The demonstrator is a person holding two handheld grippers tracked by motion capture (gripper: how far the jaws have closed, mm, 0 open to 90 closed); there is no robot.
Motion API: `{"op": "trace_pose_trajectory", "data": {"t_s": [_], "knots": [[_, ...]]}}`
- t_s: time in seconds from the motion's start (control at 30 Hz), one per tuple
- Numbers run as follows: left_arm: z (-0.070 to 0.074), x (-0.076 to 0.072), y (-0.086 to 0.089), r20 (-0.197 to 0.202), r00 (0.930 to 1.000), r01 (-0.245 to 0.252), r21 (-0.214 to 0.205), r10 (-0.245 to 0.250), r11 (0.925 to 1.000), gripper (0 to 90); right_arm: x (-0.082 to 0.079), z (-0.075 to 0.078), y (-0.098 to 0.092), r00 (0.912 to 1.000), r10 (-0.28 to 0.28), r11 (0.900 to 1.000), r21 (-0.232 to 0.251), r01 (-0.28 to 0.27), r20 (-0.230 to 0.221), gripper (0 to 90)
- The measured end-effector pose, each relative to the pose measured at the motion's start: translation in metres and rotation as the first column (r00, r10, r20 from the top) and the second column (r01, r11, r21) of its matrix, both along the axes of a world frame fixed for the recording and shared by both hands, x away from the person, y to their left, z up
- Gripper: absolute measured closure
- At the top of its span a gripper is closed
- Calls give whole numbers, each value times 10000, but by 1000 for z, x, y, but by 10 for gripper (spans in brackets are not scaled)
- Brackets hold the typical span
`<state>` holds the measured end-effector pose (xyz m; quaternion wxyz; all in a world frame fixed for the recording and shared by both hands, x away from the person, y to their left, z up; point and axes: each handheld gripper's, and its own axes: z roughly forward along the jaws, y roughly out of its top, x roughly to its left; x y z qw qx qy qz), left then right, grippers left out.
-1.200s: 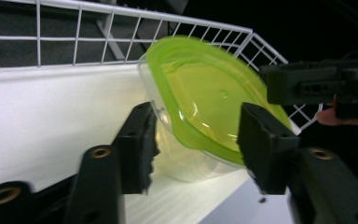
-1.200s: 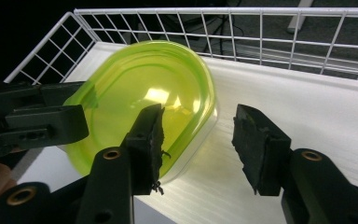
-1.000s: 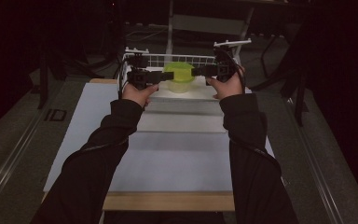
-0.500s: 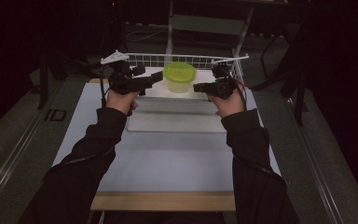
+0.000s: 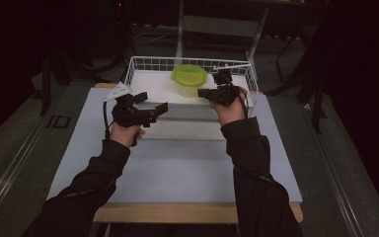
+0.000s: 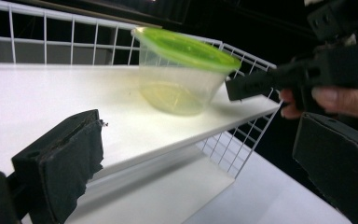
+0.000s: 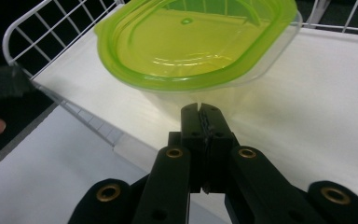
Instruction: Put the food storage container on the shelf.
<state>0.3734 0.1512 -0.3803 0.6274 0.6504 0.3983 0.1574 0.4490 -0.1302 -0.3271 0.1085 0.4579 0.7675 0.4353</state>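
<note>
A clear tub with a green lid [image 5: 189,75] stands on a white shelf [image 5: 150,83] inside a wire rack at the back. My left gripper [image 5: 152,102] hovers in front of the shelf's left part, clear of the tub. Its jaws have just been opening and stand wide, with nothing between them [image 6: 200,158]. In its view the tub [image 6: 182,79] sits ahead on the shelf. My right gripper [image 5: 201,92] is shut and empty, its tips just short of the tub's right side. The right gripper view has the closed tips [image 7: 200,115] right under the lid's rim [image 7: 191,46].
A white wire rail [image 5: 153,61] fences the shelf's back and sides. Below the shelf's front edge lies a low white step [image 5: 187,116], then a pale mat [image 5: 177,163] reaching toward the person. Dark floor and stands surround the table.
Both grippers have drawn back from the tub's sides, toward the person and downward. The left has swung out left and opened wide; the right has closed. The tub has stayed on the shelf.
</note>
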Motion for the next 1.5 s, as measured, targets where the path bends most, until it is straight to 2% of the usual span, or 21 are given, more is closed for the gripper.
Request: {"op": "trace_pose_trajectory", "data": {"t_s": [0.3, 0.43, 0.53, 0.6, 0.67, 0.7, 0.77, 0.83, 0.93, 0.97, 1.03, 1.2, 1.23, 1.3, 1.5], "knots": [[-2, -7, 0, 189, 9995, 243, -4, -242, 9997, 23, 13, -1, -4, 9980, -622, 9980, 108, 624, -124, 856], [-4, -9, 0, 199, 9991, 369, 123, -371, 9992, 23, 8, -3, -5, 9987, -507, 9987, 35, 507, -75, 816], [-6, -12, -2, 162, 9990, 407, 290, -411, 9988, 23, 0, -3, -5, 9995, -328, 9995, 18, 328, -35, 754], [-7, -15, -3, 216, 9987, 445, 486, -456, 9978, 23, -8, -1, -5, 9997, -163, 9999, 37, 162, 177, 709], [-7, -15, -3, 216, 9987, 445, 486, -456, 9978, 23, -12, -1, -4, 9996, -30, 10000, -55, 32, 266, 709], [-10, -21, -5, 238, 9977, 613, 653, -630, 9960, 23, -24, -1, -4, 9989, 231, 9997, -87, -228, 407, 580], [-12, -25, -4, 244, 9966, 777, 575, -792, 9953, 23, -33, -2, -2, 9970, 579, 9980, -263, -566, 510, 495], [-15, -31, -4, 255, 9934, 1094, 740, -1116, 9912, 23, -45, -8, -1, 9931, 866, 9959, -343, -841, 794, 390], [-19, -39, -6, 391, 9894, 1345, 1126, -1396, 9845, 23, -59, -19, -1, 9877, 1276, 9918, -140, -1268, 902, 268], [-19, -41, -6, 394, 9883, 1418, 1122, -1470, 9835, 23, -63, -24, -2, 9849, 1491, 9888, -42, -1493, 881, 243], [-19, -48, -6, 470, 9856, 1567, 1041, -1623, 9821, 23, -71, -31, -2, 9826, 1645, 9862, 34, -1654, 861, 211], [-20, -64, -8, 645, 9742, 2062, 1359, -2163, 9690, 23, -91, -46, -8, 9747, 1980, 9794, 182, -2009, 1037, 187], [-20, -64, -8, 645, 9742, 2062, 1359, -2163, 9690, 23, -91, -46, -8, 9747, 1980, 9794, 182, -2009, 1037, 187], [-24, -73, -8, 599, 9691, 2292, 1404, -2394, 9632, 23, -103, -53, -13, 9674, 2185, 9755, -44, -2198, 1281, 152], [-39, -84, -2, 342, 9661, 2487, 1425, -2559, 9580, 23, -121, -63, -24, 9645, 2206, 9748, 4, -2230, 1453, 156]]}}
